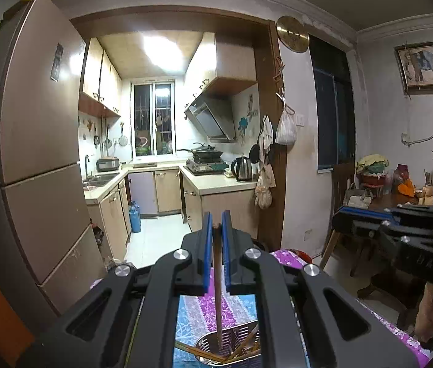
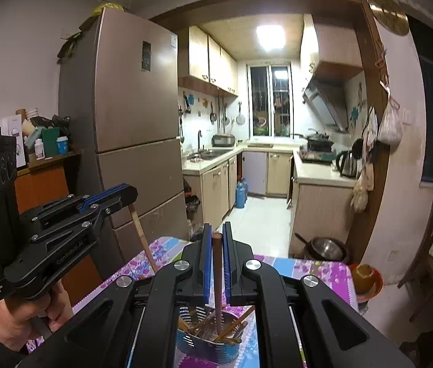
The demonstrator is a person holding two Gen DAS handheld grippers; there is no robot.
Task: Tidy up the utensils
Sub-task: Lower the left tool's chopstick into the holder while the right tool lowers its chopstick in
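Above the holder (image 2: 207, 342) we carry one chopstick (image 2: 217, 276) in each gripper (image 2: 215, 233), jaws clamped; next lower both in.

Home kitchen: tall brown three-door fridge (image 2: 130, 98), beige cabinets (image 1: 167, 190), angled steel range hood (image 1: 212, 118), steel kettle (image 1: 242, 168).

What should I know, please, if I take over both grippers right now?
Left gripper: shut on a brown chopstick.
Right gripper: shut on a darker chopstick.
Both chopsticks hang tip-down over the metal utensil holder on the floral tablecloth; several chopsticks already lean inside.
Left: lower both in, release, tidy the rest.
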